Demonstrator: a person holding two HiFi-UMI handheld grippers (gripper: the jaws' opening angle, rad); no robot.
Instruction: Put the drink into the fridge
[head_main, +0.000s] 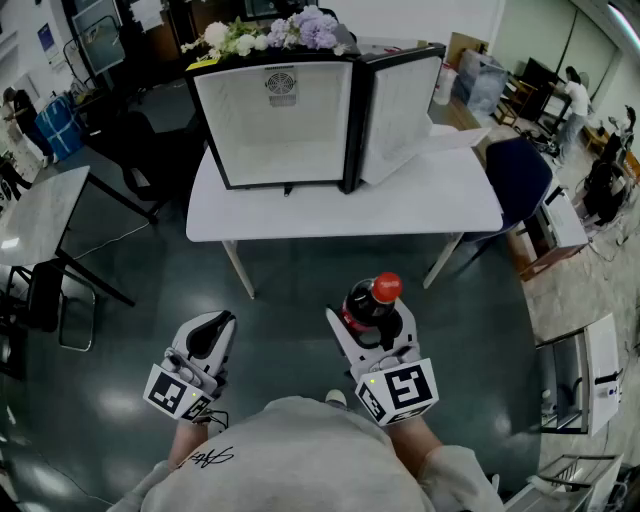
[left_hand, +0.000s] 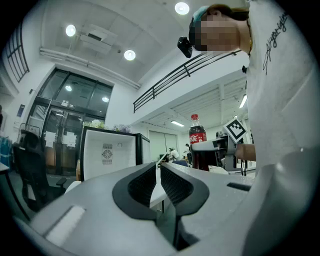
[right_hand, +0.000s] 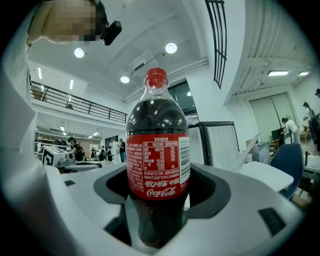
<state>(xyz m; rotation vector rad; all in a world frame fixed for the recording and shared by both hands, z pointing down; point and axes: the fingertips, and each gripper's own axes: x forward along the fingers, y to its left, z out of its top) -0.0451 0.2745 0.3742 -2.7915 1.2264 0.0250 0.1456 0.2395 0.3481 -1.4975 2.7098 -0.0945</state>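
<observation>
A dark cola bottle (right_hand: 157, 150) with a red cap and red label stands upright between the jaws of my right gripper (right_hand: 159, 187), which is shut on its body. In the head view the cola bottle (head_main: 372, 298) sits in the right gripper (head_main: 375, 320), held level over the floor in front of the table. The small fridge (head_main: 275, 120) stands on the white table (head_main: 340, 210) with its door (head_main: 400, 110) swung open to the right and its white inside bare. My left gripper (head_main: 212, 335) hangs to the left, jaws together with nothing between them; the left gripper (left_hand: 156, 182) shows the same in its own view.
Flowers (head_main: 270, 35) lie on top of the fridge. A blue chair (head_main: 520, 180) stands at the table's right end. A second table (head_main: 40, 215) and a dark chair (head_main: 40, 295) are at the left. Boxes and shelving (head_main: 575, 375) line the right side.
</observation>
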